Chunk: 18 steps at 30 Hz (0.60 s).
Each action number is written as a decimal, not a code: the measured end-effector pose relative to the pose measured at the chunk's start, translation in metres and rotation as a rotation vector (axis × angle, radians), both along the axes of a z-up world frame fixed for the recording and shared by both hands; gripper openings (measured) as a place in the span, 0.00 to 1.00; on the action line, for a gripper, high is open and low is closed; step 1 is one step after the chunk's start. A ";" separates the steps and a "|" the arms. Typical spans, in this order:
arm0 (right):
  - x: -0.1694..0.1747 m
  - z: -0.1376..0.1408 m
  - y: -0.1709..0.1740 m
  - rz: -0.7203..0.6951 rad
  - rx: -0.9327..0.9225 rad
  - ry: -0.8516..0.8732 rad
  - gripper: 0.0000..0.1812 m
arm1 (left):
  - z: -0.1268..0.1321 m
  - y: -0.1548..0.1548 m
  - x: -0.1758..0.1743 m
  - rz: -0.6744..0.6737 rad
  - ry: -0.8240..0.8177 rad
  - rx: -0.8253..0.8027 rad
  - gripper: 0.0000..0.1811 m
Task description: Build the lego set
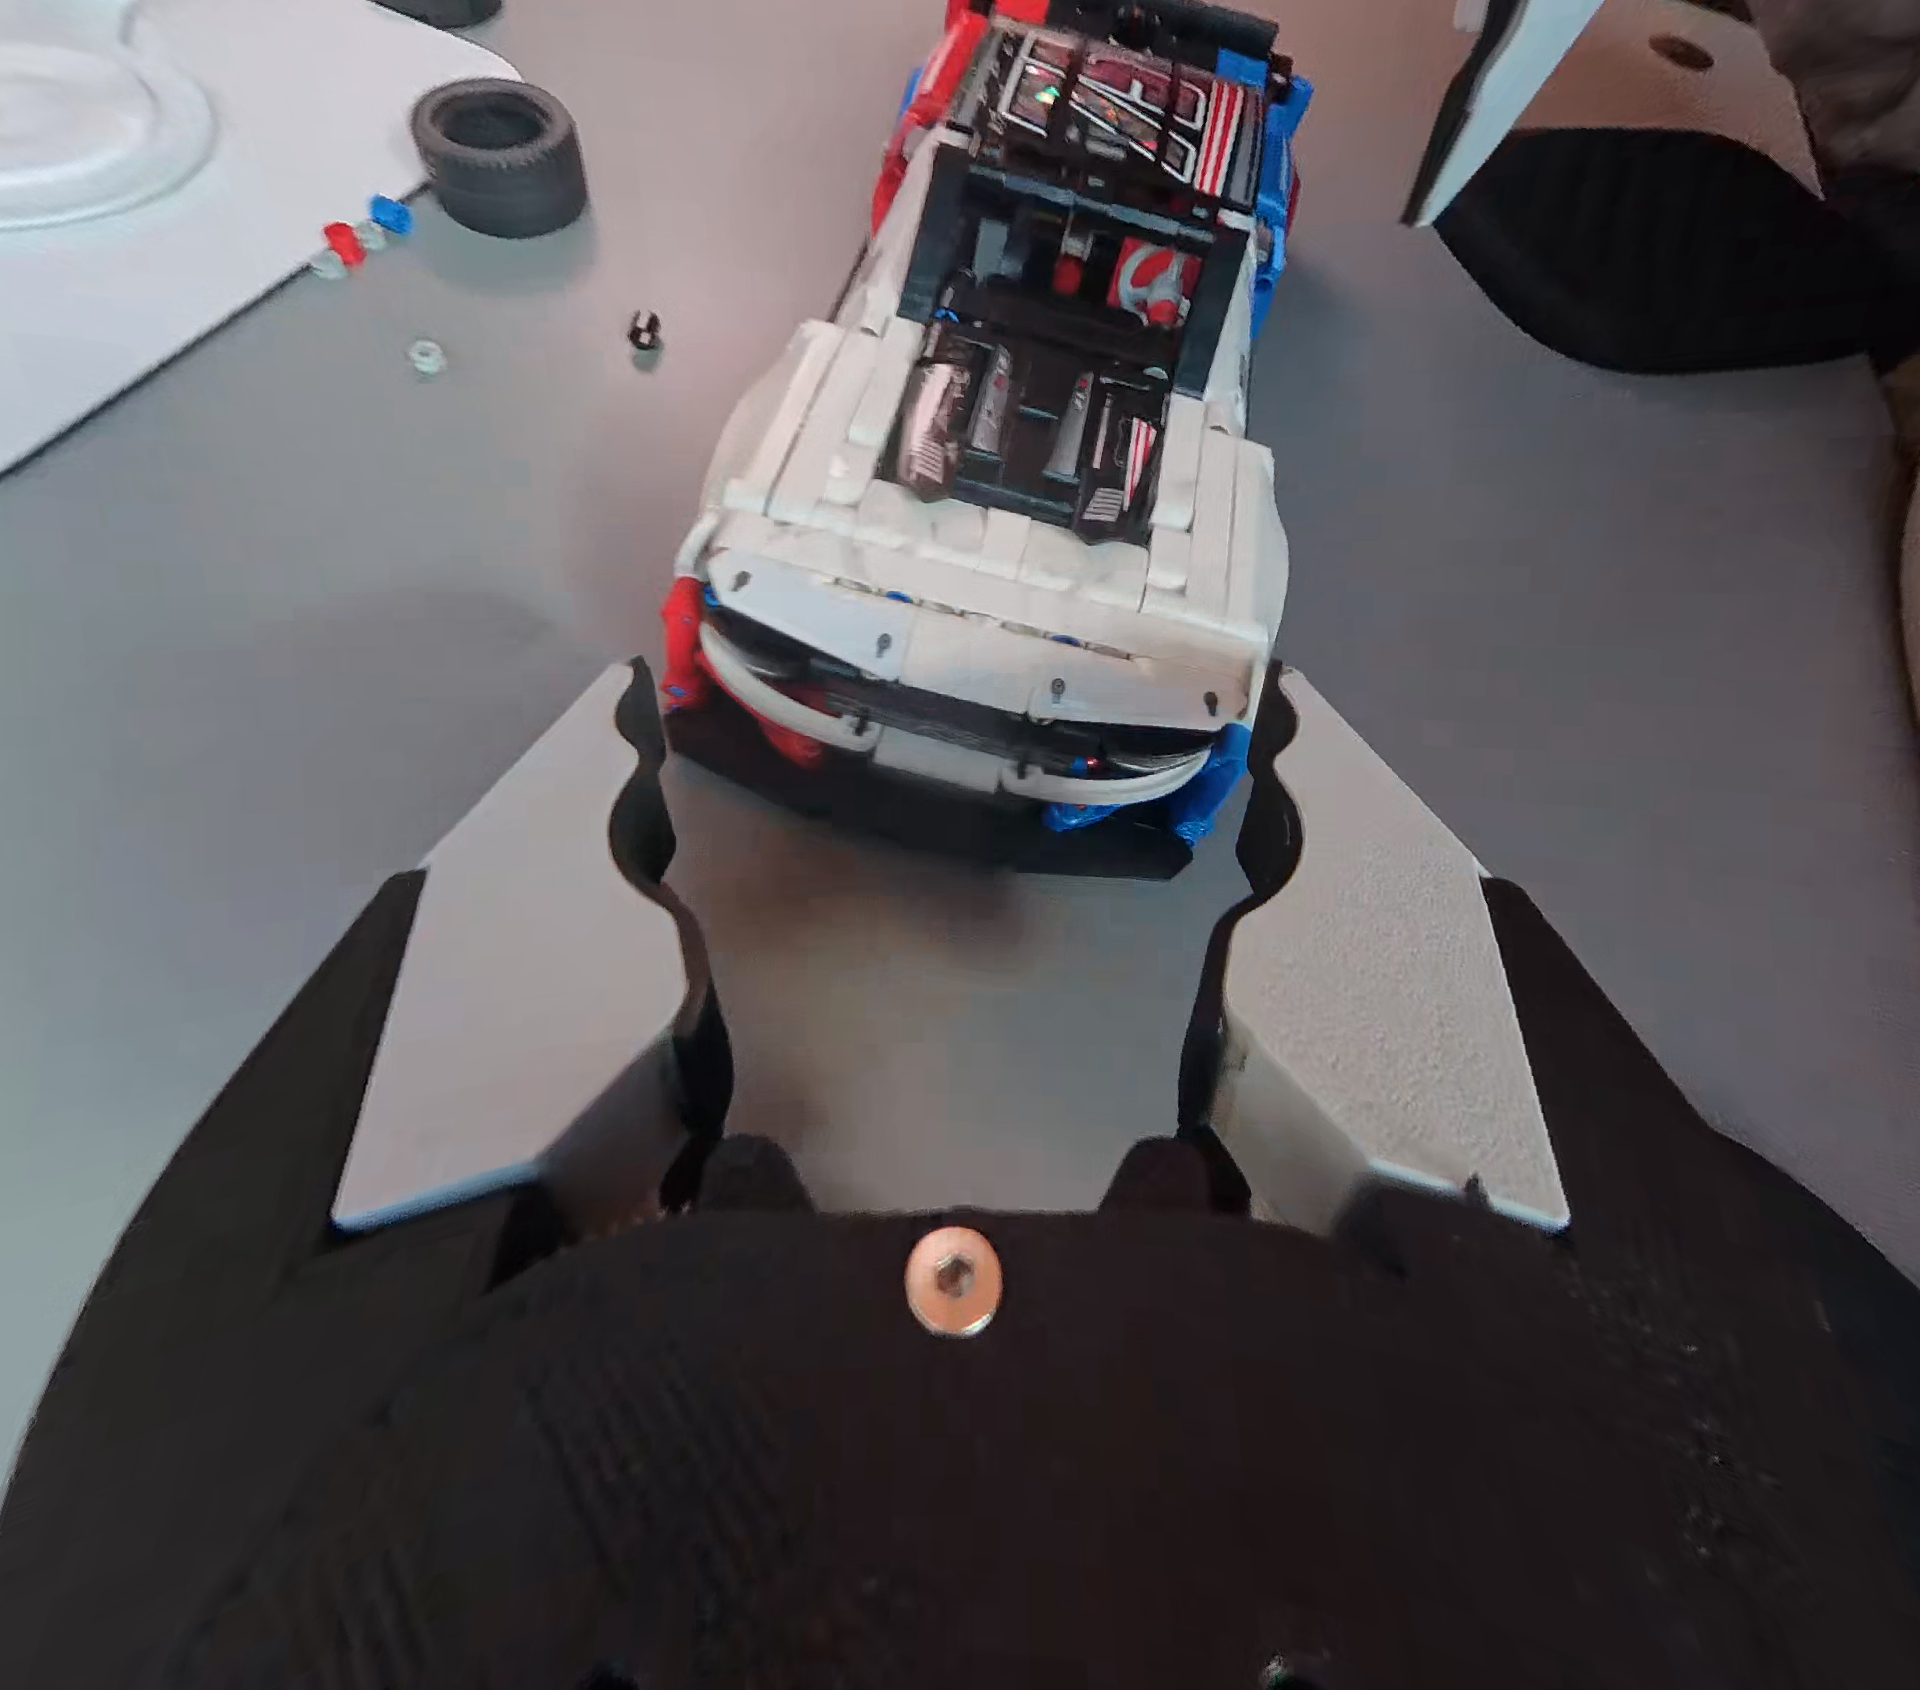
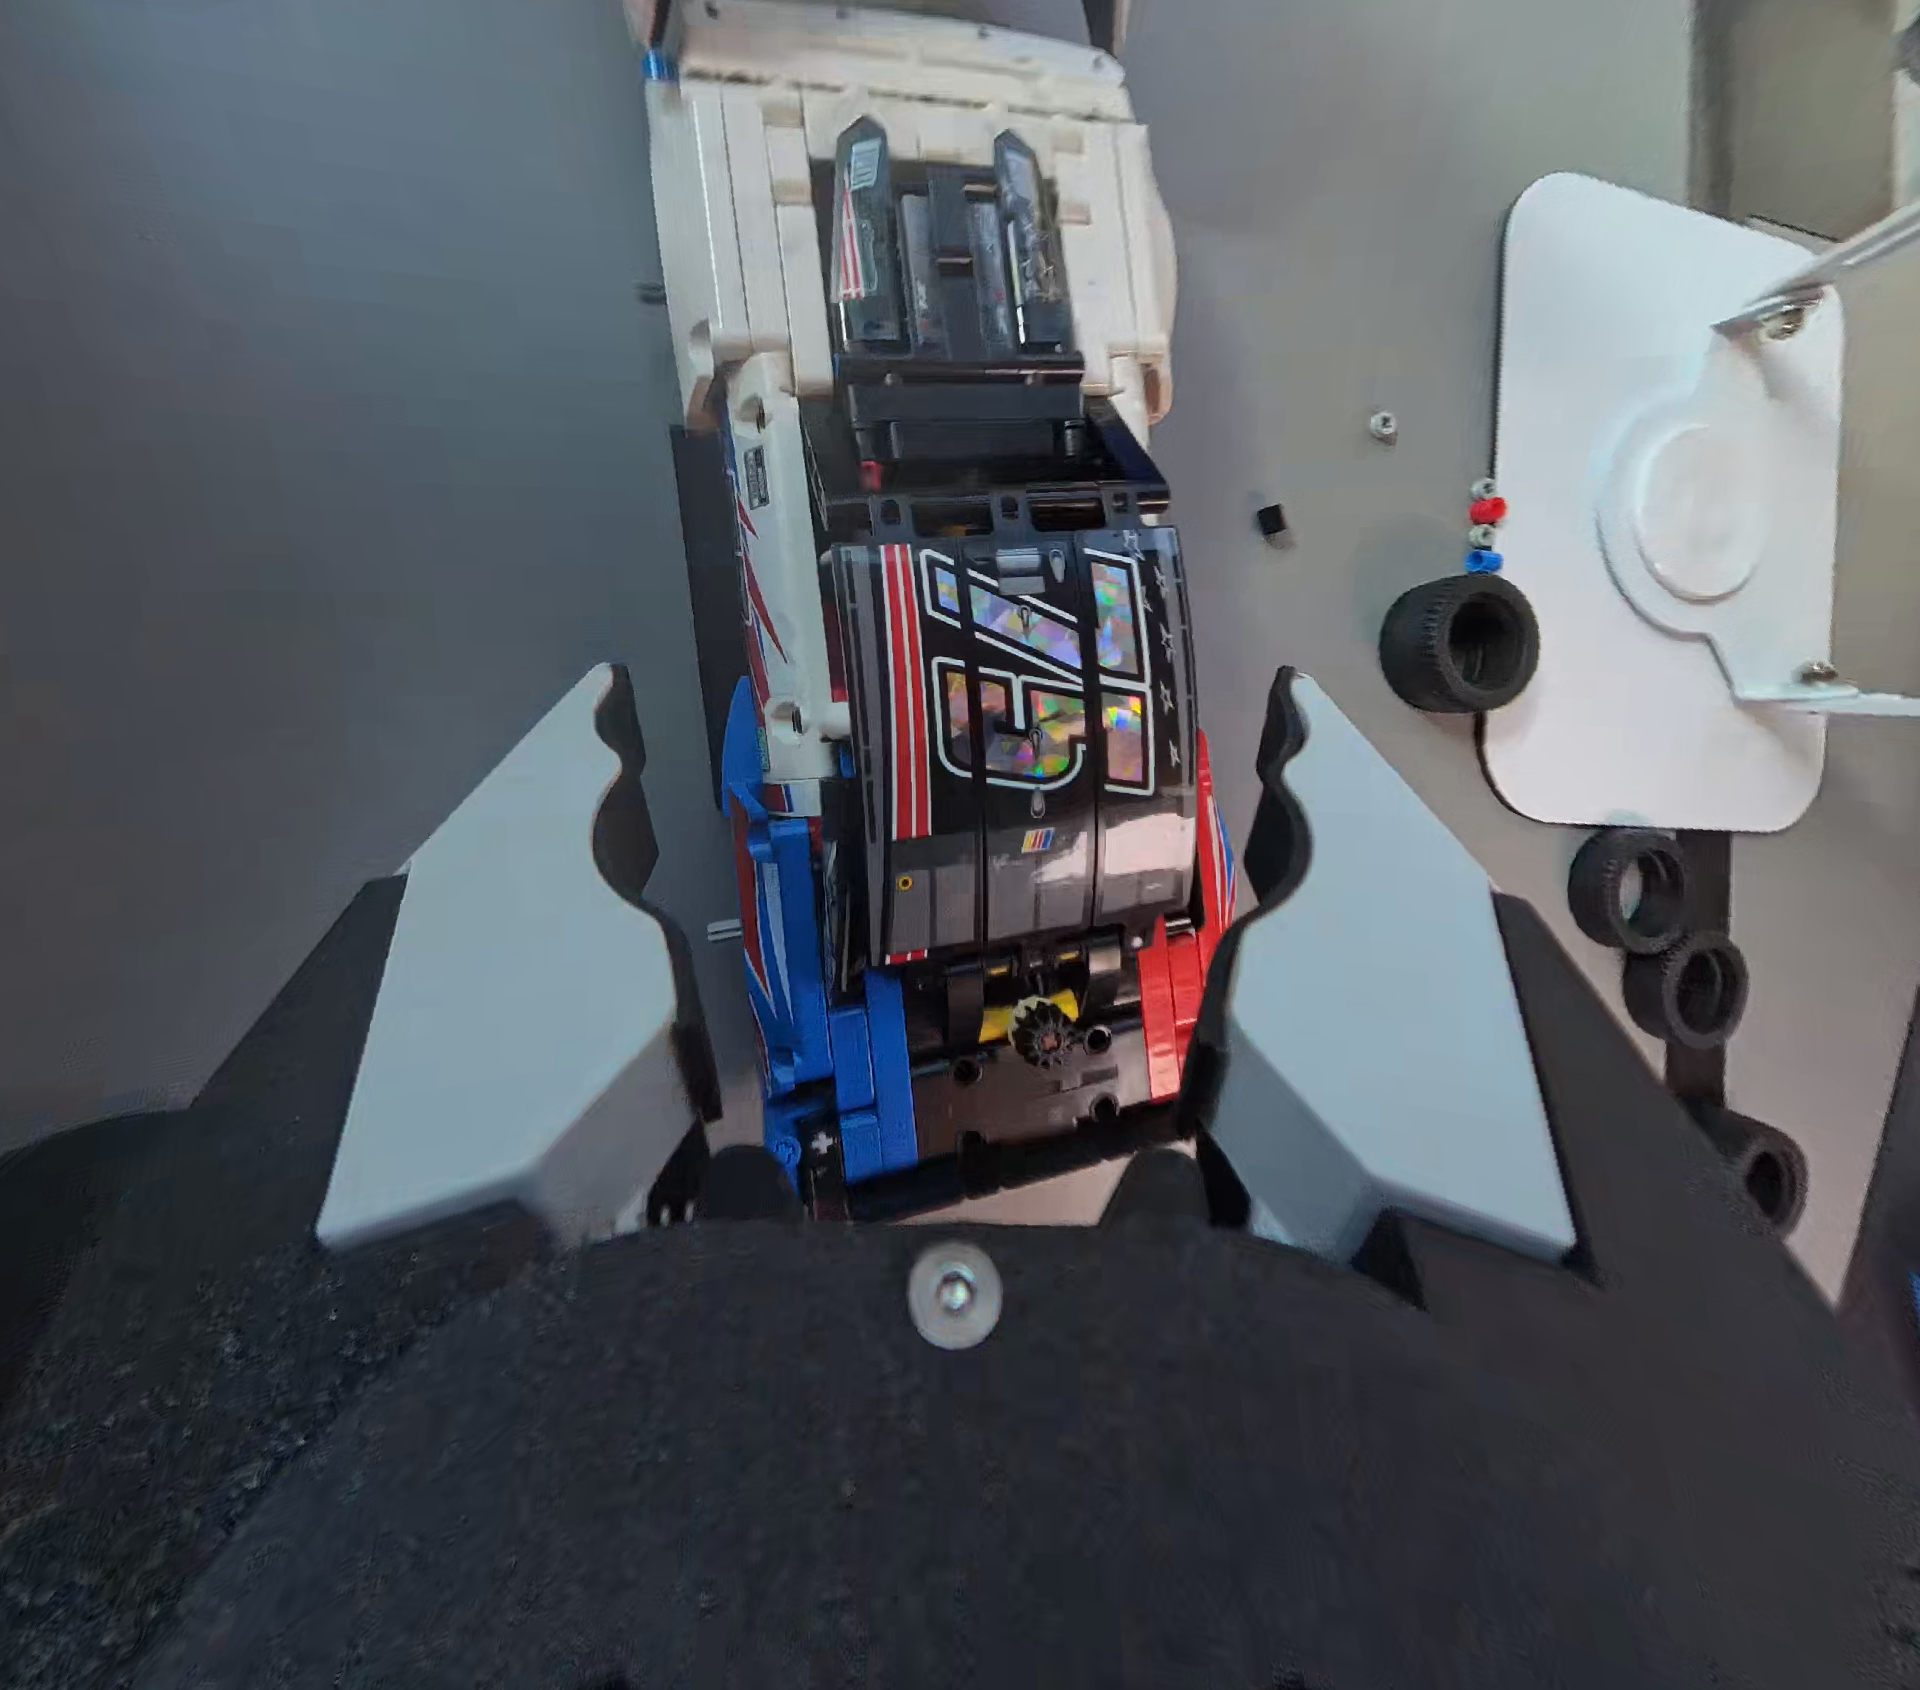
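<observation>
A glossy plastic lego car (image 1: 987,435), white-bodied with red and blue flanks and a black roof bearing holographic stickers, is sitting wheel-less on the smooth grey table (image 1: 260,653). The left tongs (image 1: 956,705), matte grey wedges with wavy black inner edges, are standing spread wide at the car's front bumper, grasping nothing. The right tongs (image 2: 951,684) are straddling the rear end, likewise released, their tips flanking the roof. Ribbed black tyres (image 1: 499,160) are lying loose near a white plate (image 1: 260,186), leaving bare table on the car's other side.
</observation>
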State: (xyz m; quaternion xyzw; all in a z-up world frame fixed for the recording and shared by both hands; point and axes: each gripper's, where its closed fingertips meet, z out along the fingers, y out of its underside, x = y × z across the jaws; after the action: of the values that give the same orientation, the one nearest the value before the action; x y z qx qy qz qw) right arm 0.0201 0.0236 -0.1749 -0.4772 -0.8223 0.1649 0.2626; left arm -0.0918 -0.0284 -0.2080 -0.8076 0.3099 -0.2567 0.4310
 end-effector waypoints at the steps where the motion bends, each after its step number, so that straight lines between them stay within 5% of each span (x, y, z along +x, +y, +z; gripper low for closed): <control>1: 0.000 -0.010 0.000 0.029 0.043 -0.074 0.63 | -0.005 -0.001 0.007 -0.011 0.032 -0.010 0.62; 4: 0.006 -0.032 0.018 0.031 0.191 -0.225 0.56 | -0.010 0.006 0.019 0.023 0.163 0.014 0.63; 10: 0.051 -0.038 0.059 0.022 0.203 -0.419 0.56 | -0.012 0.026 0.064 0.060 0.250 0.047 0.63; 18: 0.108 -0.038 0.145 0.042 0.321 -0.611 0.56 | 0.019 0.038 0.092 0.078 0.166 0.201 0.52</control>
State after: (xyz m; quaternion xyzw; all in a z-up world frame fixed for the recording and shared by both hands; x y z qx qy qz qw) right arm 0.1278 0.1685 -0.2127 -0.4400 -0.8881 -0.1118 0.0723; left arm 0.0000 0.0091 -0.1887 -0.7902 0.3372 -0.1398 0.4922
